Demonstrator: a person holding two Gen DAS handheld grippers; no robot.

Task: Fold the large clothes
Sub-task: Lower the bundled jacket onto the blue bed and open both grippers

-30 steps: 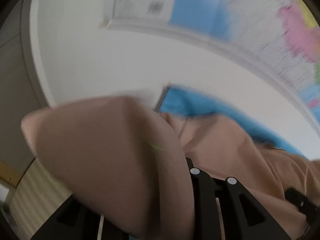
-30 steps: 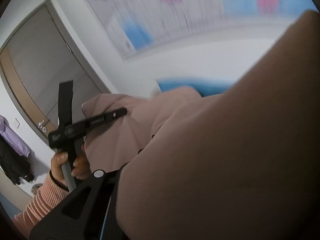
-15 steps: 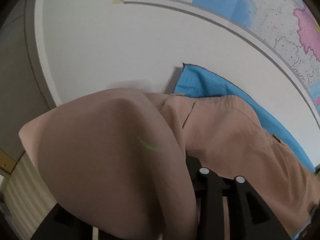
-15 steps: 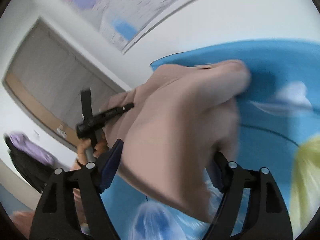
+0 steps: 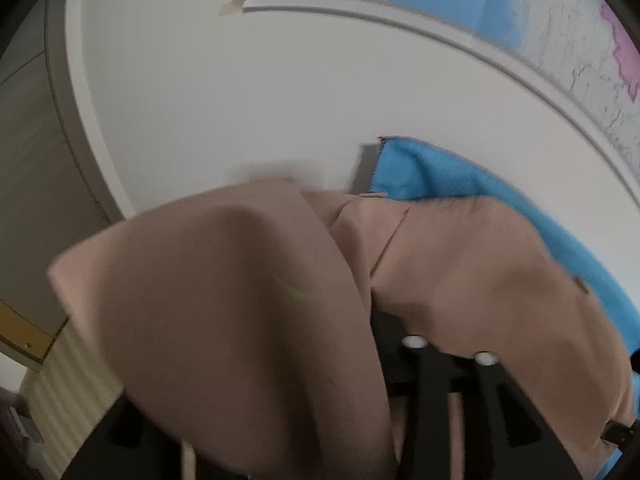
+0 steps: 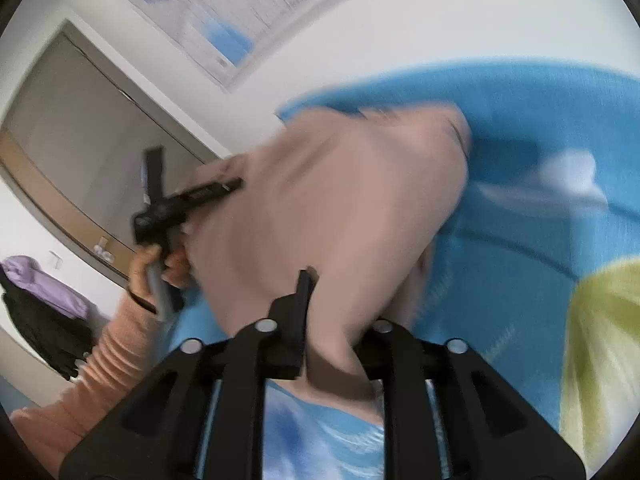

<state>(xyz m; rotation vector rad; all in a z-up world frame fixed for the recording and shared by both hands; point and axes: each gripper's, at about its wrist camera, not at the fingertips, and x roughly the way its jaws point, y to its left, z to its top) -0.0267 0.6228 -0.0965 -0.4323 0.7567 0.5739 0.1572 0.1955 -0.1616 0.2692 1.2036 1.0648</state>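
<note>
Garment (image 6: pixel 328 208), a large tan piece, hangs bunched between our two grippers over the blue blanket (image 6: pixel 532 120). Nearest in the right wrist view, our right gripper (image 6: pixel 332 312) points down at a slant, and its jaws have just been closing, with a fold of tan cloth between them; the cloth hides the right finger, so we cannot tell whether the pads press on it. Just beyond, to the left, our left hand (image 6: pixel 160 268) in a ribbed peach sleeve (image 6: pixel 108 364) grips the handle of the left gripper (image 6: pixel 224 186), which is tilted, its fingers reaching into the garment's far edge. In the left wrist view the cloth drapes over the left gripper's fingers (image 5: pixel 412 344) and covers the tips; its jaws have just been opening, and we cannot tell whether they pinch the cloth. Past the garment the blanket runs to the white wall (image 5: pixel 260 100), where a map (image 5: pixel 480 4) hangs. A yellow-green cloth (image 6: pixel 600 340) lies at the right.
</note>
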